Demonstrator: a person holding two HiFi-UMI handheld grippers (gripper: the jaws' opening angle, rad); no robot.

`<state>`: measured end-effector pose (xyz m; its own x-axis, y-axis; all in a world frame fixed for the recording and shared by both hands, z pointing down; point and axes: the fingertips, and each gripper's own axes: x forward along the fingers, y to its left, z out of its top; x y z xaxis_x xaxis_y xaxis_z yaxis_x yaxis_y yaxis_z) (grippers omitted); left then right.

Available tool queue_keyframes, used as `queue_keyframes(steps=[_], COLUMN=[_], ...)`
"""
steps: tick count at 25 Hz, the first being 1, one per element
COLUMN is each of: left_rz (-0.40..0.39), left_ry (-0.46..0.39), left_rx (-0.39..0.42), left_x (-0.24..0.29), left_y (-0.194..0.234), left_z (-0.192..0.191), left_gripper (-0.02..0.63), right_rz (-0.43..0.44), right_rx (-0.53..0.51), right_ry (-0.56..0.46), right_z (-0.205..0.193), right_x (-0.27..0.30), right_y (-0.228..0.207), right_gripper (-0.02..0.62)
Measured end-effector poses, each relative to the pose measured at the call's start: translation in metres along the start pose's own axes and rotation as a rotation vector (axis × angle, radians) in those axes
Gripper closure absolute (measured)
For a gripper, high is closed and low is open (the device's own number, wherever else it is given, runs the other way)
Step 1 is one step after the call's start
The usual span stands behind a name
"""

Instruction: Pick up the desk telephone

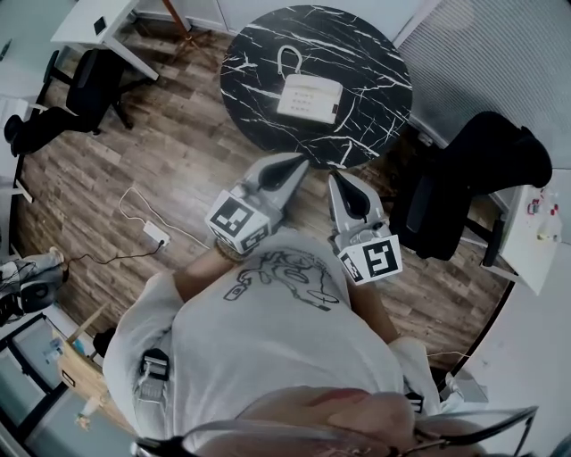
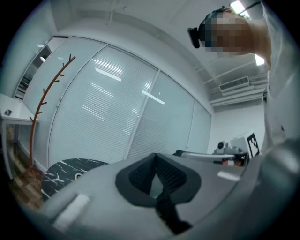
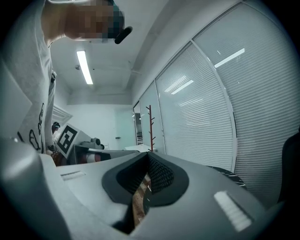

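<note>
A white desk telephone [image 1: 308, 95] with its handset lies on a round black marble table [image 1: 357, 54] in the head view. My left gripper [image 1: 302, 163] and right gripper [image 1: 335, 179] are both shut and empty, held side by side just short of the table's near edge. They point toward the table. In the left gripper view the shut left gripper [image 2: 156, 159] fills the lower frame, with a slice of the table [image 2: 63, 171] at lower left. The right gripper view shows the shut right gripper [image 3: 149, 161] and the table's edge [image 3: 229, 174] to its right.
A black office chair [image 1: 482, 170] stands right of the table, another black chair [image 1: 85, 85] at the far left by a white desk [image 1: 94, 22]. A power strip with cable [image 1: 153, 234] lies on the wood floor. Blinds and a red-brown coat stand [image 2: 40, 110] are behind the table.
</note>
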<state>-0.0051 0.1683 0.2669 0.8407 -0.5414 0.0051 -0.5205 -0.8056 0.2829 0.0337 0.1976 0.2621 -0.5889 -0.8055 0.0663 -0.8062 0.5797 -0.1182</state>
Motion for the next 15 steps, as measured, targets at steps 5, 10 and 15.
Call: queue_keyframes(steps=[5, 10, 15], left_rz=[-0.007, -0.019, -0.029], left_ry=[0.019, 0.025, 0.03], left_rx=[-0.011, -0.028, -0.042], left_x=[0.024, 0.045, 0.062], left_y=[0.05, 0.096, 0.14], left_z=[0.01, 0.024, 0.031], left_gripper=[0.604, 0.604, 0.604], right_rz=[-0.005, -0.013, -0.025], right_rx=[0.011, 0.014, 0.009], right_ry=[0.012, 0.03, 0.045], right_z=[0.004, 0.01, 0.011], right_x=[0.051, 0.098, 0.142], right_y=[-0.025, -0.045, -0.065], right_gripper=[0.589, 0.589, 0.589])
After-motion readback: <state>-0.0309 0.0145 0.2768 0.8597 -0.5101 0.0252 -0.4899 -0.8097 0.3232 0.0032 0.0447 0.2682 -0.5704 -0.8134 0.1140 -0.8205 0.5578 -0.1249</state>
